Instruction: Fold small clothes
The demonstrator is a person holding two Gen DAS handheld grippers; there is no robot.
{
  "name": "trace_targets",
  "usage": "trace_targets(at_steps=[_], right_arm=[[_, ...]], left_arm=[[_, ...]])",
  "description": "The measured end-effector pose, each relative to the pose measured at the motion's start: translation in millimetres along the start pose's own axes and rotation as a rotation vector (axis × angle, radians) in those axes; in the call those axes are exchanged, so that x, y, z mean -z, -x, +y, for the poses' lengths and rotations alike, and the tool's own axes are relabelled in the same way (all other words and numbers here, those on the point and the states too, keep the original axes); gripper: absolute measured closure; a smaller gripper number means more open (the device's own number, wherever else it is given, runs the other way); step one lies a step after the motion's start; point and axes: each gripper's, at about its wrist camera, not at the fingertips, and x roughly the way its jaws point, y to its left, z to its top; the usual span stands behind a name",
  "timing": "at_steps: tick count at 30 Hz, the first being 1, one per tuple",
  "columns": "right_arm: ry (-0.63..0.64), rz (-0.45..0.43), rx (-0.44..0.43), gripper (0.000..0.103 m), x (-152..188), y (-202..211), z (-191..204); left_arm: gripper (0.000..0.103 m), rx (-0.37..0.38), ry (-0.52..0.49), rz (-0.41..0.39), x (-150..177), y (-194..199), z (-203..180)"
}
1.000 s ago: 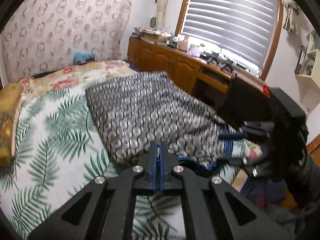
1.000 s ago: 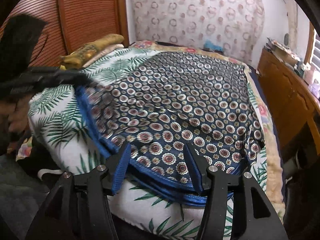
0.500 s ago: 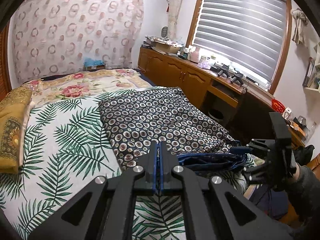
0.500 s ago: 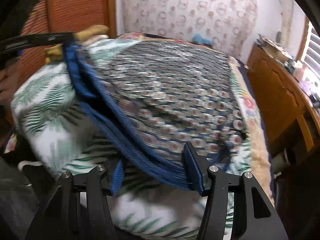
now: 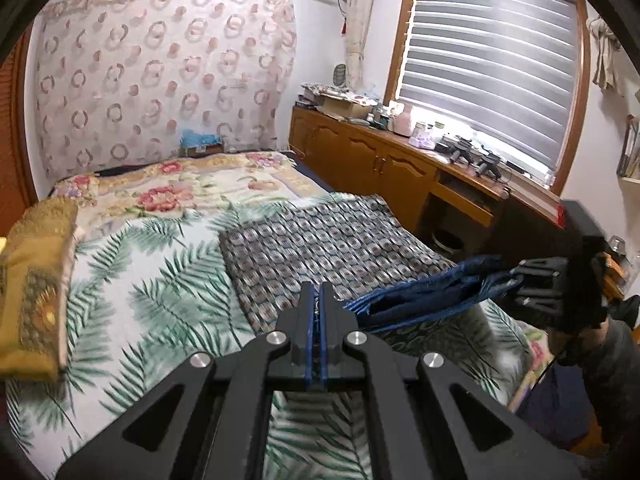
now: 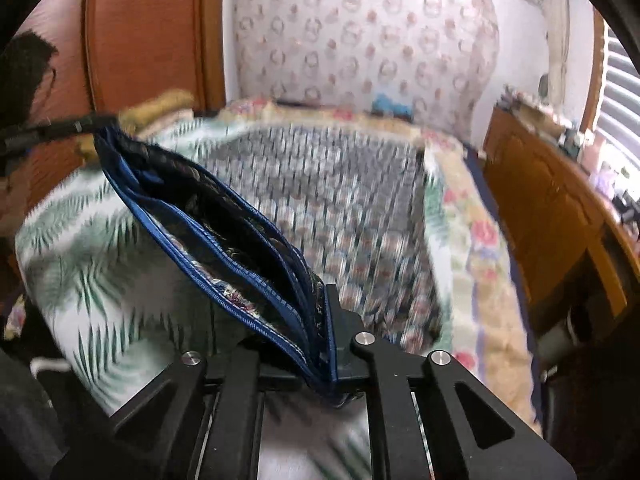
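Above the near edge of the bed (image 5: 132,280), the patterned garment (image 5: 320,248) hangs by its blue-trimmed hem (image 6: 224,256), while its far part lies spread on the palm-leaf bedspread. The left claw (image 5: 314,320) is clenched on one end of that hem, and the right claw (image 6: 326,340) is clenched on the other end, so the edge is stretched between them. Holding both corners up and apart like this keeps the layers aligned, likely so the near edge can be carried over the rest of the garment in a fold. A second ago the right claw stood open around the hem, which lay low on the bed; now it has closed and the hem is raised.
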Motion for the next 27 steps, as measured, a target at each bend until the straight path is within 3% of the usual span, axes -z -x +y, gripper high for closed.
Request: trace_targets(at_steps=[7,19,27], right_arm=[[0.053,-0.083,0.018,0.101,-62.6,-23.8,-13.3],[0.102,0.017,0.012,0.101,-111.6,-107.1,-39.6],[0.099,0.043,0.014,0.102,-122.5,-146.6,-49.0]], left_arm=[[0.103,-0.053,0.005,-0.001,-40.2,-29.7,28.9],[0.103,-0.090,0.034,0.095,-72.4,-125.5,77.8],[0.103,-0.099,0.032,0.125,-80.7,-159.8,91.3]])
